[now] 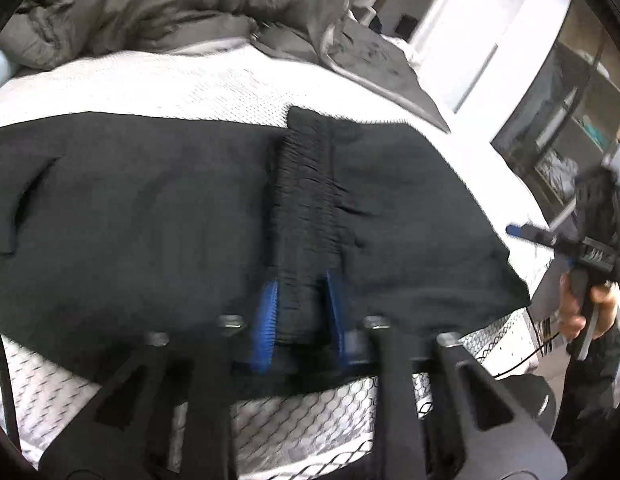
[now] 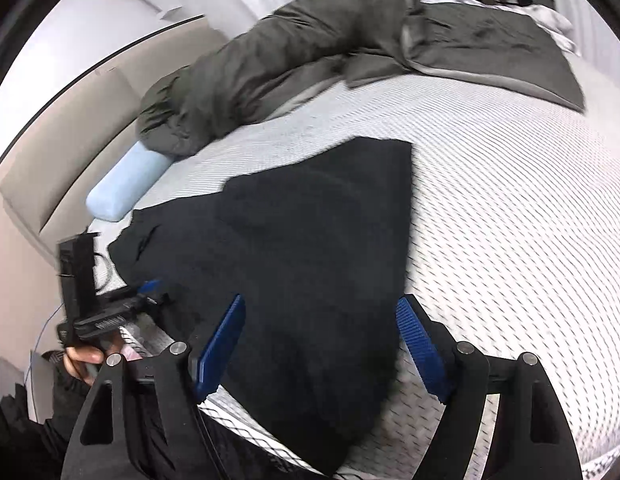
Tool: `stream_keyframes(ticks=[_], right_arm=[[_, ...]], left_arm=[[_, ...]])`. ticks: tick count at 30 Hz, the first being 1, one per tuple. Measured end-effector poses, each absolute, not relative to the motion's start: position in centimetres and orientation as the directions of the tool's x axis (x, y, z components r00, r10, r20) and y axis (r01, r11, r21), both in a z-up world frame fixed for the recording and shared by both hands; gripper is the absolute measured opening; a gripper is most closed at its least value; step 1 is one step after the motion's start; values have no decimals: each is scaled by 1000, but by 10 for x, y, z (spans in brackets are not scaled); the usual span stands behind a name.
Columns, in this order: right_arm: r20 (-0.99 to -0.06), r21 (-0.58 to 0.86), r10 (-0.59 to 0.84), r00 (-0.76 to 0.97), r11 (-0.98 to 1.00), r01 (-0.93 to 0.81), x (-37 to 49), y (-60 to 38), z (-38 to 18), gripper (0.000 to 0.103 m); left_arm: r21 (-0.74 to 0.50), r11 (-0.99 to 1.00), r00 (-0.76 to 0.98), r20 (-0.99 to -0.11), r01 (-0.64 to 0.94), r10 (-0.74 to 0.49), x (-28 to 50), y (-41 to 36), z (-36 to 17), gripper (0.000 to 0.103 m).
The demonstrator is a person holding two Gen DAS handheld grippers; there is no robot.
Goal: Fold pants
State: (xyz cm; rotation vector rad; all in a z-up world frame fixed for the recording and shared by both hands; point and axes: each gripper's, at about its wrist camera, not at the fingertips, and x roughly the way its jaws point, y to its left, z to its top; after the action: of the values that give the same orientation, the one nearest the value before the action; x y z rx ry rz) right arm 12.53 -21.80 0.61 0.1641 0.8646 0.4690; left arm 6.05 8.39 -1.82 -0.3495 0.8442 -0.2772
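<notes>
Gripping the gathered waistband, the left gripper closes around its near end; the band runs straight away. The right gripper hovers open over the black pants spread across the mattress.

I find no legible text, label, brand, number or sign in either wrist view. The black pants and the white mattress bear only weave and pattern, nothing I can read.
</notes>
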Motion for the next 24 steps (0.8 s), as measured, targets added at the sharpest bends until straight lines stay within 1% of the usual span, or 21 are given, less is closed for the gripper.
stream_keyframes(ticks=[1, 3, 4, 6, 8, 10, 14, 15, 17, 18, 19, 20, 21, 22, 23, 24], right_arm=[[-691, 334, 463, 555, 886, -322, 125, -223, 2, 80], [-686, 349, 471, 555, 882, -318, 123, -231, -4, 80], [-685, 352, 473, 554, 881, -316, 123, -233, -5, 80], [-685, 365, 478, 549, 878, -309, 125, -233, -8, 80], [-683, 364, 483, 548, 875, -318, 127, -230, -9, 80], [-681, 363, 488, 546, 872, -328, 128, -228, -10, 80], [-671, 369, 502, 546, 865, -341, 133, -225, -11, 80], [-667, 371, 506, 548, 862, -345, 134, -226, -11, 80], [-663, 377, 511, 547, 859, -346, 138, -228, -13, 80], [-664, 378, 511, 546, 860, -344, 141, -229, -15, 80], [-667, 379, 509, 545, 861, -340, 143, -229, -17, 80], [-673, 380, 506, 539, 862, -335, 147, -231, -21, 80], [-679, 380, 502, 535, 864, -329, 150, -232, -24, 80], [-685, 377, 497, 532, 868, -324, 152, -233, -26, 80], [-692, 375, 493, 528, 870, -320, 155, -234, -29, 80], [-693, 378, 494, 524, 869, -319, 157, -235, -31, 80]], left_arm=[[-415, 904, 634, -672, 106, -383, 57, 88, -17, 19], [-374, 920, 609, -704, 119, -365, 56, 87, -22, 22], [-371, 921, 603, -710, 121, -365, 56, 88, -24, 27], [-408, 905, 590, -704, 119, -395, 60, 94, -20, 42], [-474, 871, 592, -669, 127, -450, 67, 104, -10, 85], [-504, 851, 604, -635, 148, -481, 85, 107, 0, 86], [-522, 844, 536, -681, 123, -499, 156, 95, 1, 86], [-522, 845, 508, -701, 114, -501, 177, 91, -4, 84], [-539, 838, 428, -741, 78, -517, 210, 86, -21, 60], [-548, 834, 401, -751, 64, -525, 220, 83, -27, 58], [-565, 823, 410, -737, 62, -537, 227, 84, -31, 45], [-580, 812, 424, -720, 67, -549, 231, 85, -32, 34], [-599, 799, 436, -704, 58, -560, 232, 89, -31, 31], [-607, 793, 460, -691, 51, -558, 230, 93, -28, 13], [-627, 776, 480, -663, 63, -575, 226, 99, -21, 6], [-642, 763, 501, -637, 76, -586, 221, 104, -13, 4]])
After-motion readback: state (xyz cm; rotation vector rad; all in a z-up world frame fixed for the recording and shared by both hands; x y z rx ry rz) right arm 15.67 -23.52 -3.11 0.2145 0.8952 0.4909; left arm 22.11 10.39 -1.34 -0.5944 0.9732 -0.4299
